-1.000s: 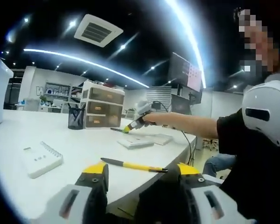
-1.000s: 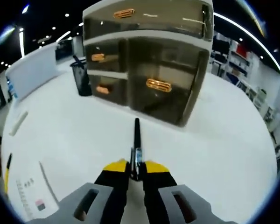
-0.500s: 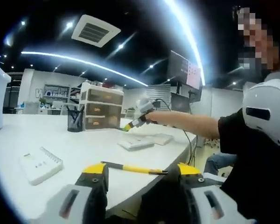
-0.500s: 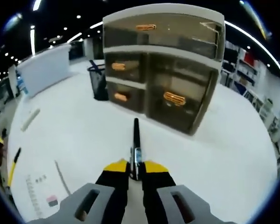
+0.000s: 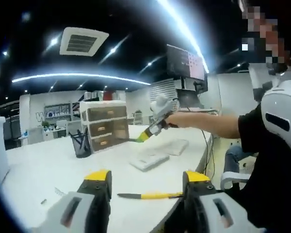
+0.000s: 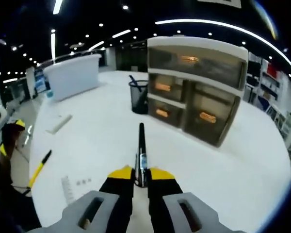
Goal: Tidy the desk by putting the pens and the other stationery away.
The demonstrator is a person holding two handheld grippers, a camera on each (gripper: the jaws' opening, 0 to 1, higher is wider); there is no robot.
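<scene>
broadly, a wide white desk (image 6: 87, 141) curves across both views under a dark ceiling with long light strips. toward its far side stands a drawer unit (image 6: 201, 92) with smoky translucent drawers in a white frame, and just beside it a black mesh pen cup (image 6: 139, 97) with dark pens sticking out of the top; the same unit (image 5: 103, 125) and cup (image 5: 80, 144) sit side by side in the left gripper view. a white box (image 6: 70, 76) rests further back on the desk. in the left gripper view a person in a black top reaches an arm (image 5: 208, 124) out over the desk, and two flat white notepads (image 5: 149, 160) lie below it. the right gripper (image 6: 141, 175) has its jaws pressed together on a black pen (image 6: 141, 145), which points forward toward the pen cup and drawers, raised above the desk; from the left gripper view this gripper (image 5: 155, 127) is seen in the air near the drawers. the left gripper (image 5: 146, 180) has its yellow-tipped jaws spread apart with nothing between them, held low at the desk's near edge. a yellow pen with a black tip (image 5: 148, 195) lies flat on the desk just beyond those jaws, and it (image 6: 40, 167) shows near the desk's edge in the right gripper view.
</scene>
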